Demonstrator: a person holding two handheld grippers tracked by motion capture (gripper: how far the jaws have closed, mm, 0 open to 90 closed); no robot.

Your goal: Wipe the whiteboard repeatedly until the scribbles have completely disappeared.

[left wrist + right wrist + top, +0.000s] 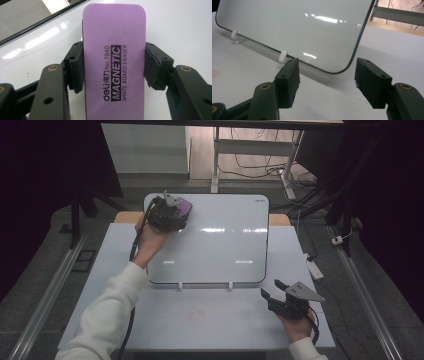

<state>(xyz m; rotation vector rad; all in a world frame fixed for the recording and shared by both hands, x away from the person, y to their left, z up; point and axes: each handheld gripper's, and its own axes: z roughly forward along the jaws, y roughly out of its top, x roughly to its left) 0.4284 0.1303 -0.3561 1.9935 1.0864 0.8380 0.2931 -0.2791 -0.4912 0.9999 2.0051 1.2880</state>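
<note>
A purple magnetic whiteboard eraser (113, 62) is clamped between the jaws of my left gripper (113, 68). In the high view the left gripper (176, 215) holds the eraser (183, 206) against the top left corner of the whiteboard (225, 240). The board leans on two small white pegs (230, 284). My right gripper (272, 289) rests near the table's front right, below the board's lower right corner (337, 71), jaws apart with nothing between them (327, 82).
The whiteboard lies on a pale grey table (200, 315) with a faint red smudge (196, 315) near the front. Metal rails (45, 300) run along both sides. A desk frame and cables (260, 165) stand beyond the table.
</note>
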